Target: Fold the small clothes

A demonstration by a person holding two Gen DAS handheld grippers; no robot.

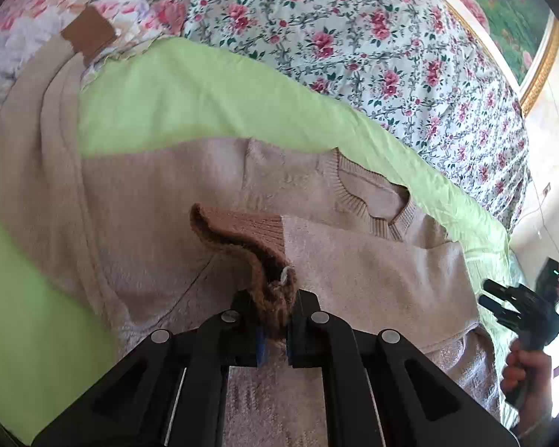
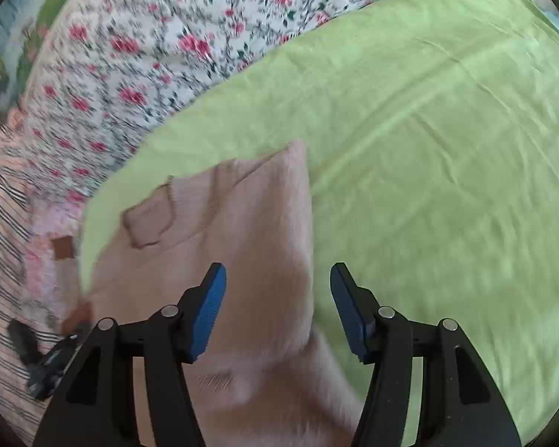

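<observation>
The sweater is a fuzzy beige knit, spread flat on a lime-green sheet whose weave looks smooth with fine creases. Its round neckline is finished in a slightly darker ribbed band, and a long seam runs down the body. One sleeve lies folded across the chest, ending in a brown ribbed cuff with a shaggy, curled edge and a small pale thread loop near its end. The left gripper is clenched on that cuff, the brown knit bunched between its black fingers with blue pads. The other sleeve trails away to the far left, its own brown cuff resting flat and square on a pale floral quilt. Beyond the sheet lies a bedspread printed with small pink roses and grey-green vines. In the right wrist view the right gripper hangs released, its blue textured pads well apart, above the sweater's straight folded edge where beige knit meets green sheet. A striped fabric shows at the left rim. No label or writing can be read anywhere.
</observation>
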